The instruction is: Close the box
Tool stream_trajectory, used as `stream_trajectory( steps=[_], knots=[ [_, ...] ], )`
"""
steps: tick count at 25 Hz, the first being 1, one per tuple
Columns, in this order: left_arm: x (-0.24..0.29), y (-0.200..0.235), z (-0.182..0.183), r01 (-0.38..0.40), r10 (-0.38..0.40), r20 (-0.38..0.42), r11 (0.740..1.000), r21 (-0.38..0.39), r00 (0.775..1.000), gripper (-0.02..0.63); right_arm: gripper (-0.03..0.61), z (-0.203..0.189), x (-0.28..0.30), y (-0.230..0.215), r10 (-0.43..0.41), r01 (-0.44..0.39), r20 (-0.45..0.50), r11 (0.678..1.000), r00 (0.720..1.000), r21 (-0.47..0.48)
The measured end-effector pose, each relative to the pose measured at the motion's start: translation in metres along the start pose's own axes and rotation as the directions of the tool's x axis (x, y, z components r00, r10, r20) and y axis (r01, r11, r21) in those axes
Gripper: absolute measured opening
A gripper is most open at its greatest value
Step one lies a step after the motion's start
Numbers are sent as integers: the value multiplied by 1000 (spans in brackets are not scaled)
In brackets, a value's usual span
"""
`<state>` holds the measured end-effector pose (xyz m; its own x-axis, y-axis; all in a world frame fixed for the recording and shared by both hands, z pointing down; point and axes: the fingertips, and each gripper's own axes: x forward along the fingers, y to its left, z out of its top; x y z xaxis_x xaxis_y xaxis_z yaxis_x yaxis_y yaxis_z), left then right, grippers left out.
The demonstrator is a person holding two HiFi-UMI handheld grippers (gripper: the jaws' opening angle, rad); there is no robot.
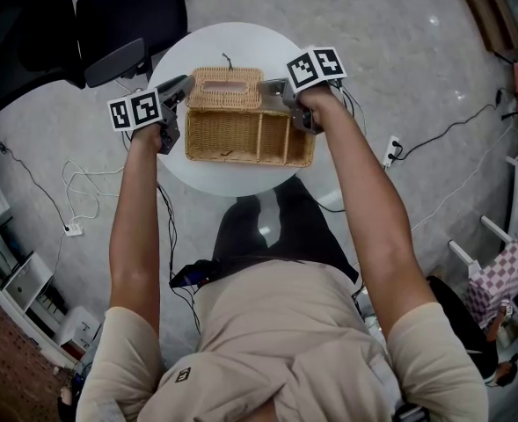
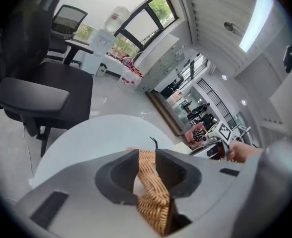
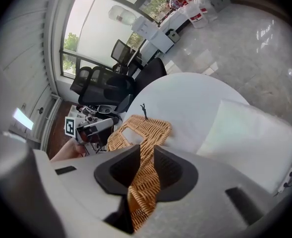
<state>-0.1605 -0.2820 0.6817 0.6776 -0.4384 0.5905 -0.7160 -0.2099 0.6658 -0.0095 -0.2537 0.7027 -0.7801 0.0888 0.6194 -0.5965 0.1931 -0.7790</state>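
Observation:
A wicker box (image 1: 241, 137) with open compartments stands on a round white table (image 1: 232, 42). Its wicker lid (image 1: 226, 87), which has a rectangular slot, is raised and tilted back along the far side. My left gripper (image 1: 185, 84) is at the lid's left edge. In the left gripper view the wicker edge (image 2: 153, 197) fills the gap of this left gripper (image 2: 146, 170), with both pads against it. At the lid's right edge is my right gripper (image 1: 267, 86). The right gripper (image 3: 146, 165) is likewise shut on the lid (image 3: 141, 128) in its own view.
A black office chair (image 1: 109, 25) stands just beyond the table at the left. Cables and a power strip (image 1: 72, 229) lie on the floor to the left, another socket strip (image 1: 391, 150) to the right. The person's legs (image 1: 276, 227) are at the table's near edge.

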Motion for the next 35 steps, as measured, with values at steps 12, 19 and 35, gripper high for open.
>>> stream_trajectory(
  steps=[12, 19, 35],
  knots=[
    [1, 9, -23, 59, -63, -29, 990, -131, 998, 101, 75, -3, 7, -5, 41, -39, -43, 998, 998, 51],
    [-9, -5, -9, 66, -65, 23, 996, -59, 998, 101, 44, 5, -10, 10, 21, -21, 55, 1000, 998, -7],
    [-42, -42, 15, 7, -28, 106, 981, 193, 994, 100, 5, 1, -49, 50, -27, 74, 225, 976, 974, -204]
  ],
)
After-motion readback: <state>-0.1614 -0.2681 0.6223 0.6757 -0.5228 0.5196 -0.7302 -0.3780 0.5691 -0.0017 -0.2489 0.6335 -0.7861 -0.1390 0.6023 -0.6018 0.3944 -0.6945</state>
